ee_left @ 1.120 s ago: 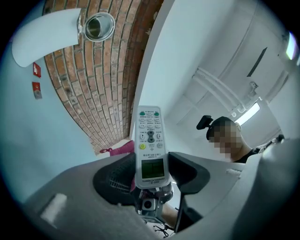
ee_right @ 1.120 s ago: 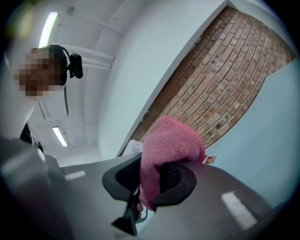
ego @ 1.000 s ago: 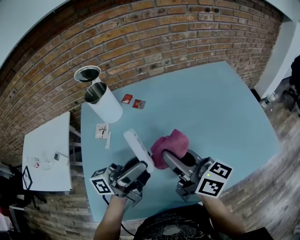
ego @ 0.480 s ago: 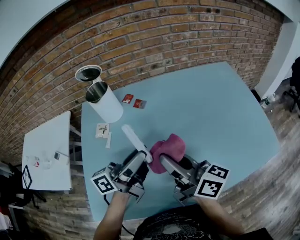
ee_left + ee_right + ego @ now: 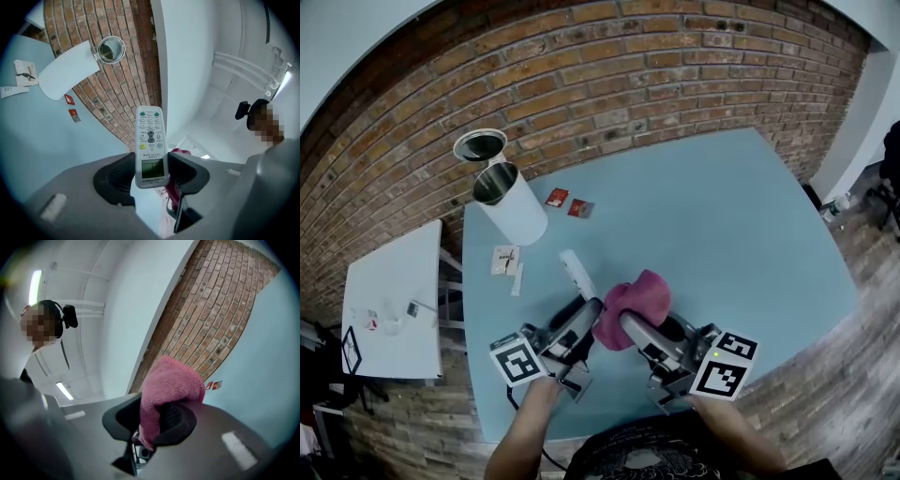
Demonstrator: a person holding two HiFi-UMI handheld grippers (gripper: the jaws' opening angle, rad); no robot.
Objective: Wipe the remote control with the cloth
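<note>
Brick wall [image 5: 628,75] runs across the top of the head view, and below it a pale blue table [image 5: 722,216] fills the middle of the frame.

Low in that view, left of centre, the left tongs [image 5: 584,317] are closed on the near end of the white remote control [image 5: 577,272]. The remote control slants away toward the upper left, above the table. In the left gripper view the jaws stand fairly wide, one against each long edge of the remote control [image 5: 150,145]. Its button face and small screen turn toward the camera, and its bottom end sits down inside the left tongs [image 5: 150,174].

Just to the right, the right tongs [image 5: 625,325] are clamped on the pink cloth [image 5: 639,293]. In the right gripper view the cloth [image 5: 166,383] bulges up out of the right tongs [image 5: 154,420] and drapes over one jaw.

In the head view the cloth lies just beside the near part of the remote control. Whether they touch cannot be told there. The gripped end of the remote control is covered by the jaws, and the part of the cloth inside the jaws is out of sight.

At upper left a white tin [image 5: 512,208] lies tilted with its lid [image 5: 478,145] beside it, and two red packets [image 5: 567,202] and some paper slips [image 5: 506,261] are nearby. Both forearms [image 5: 520,436] are cut off at the bottom edge.
</note>
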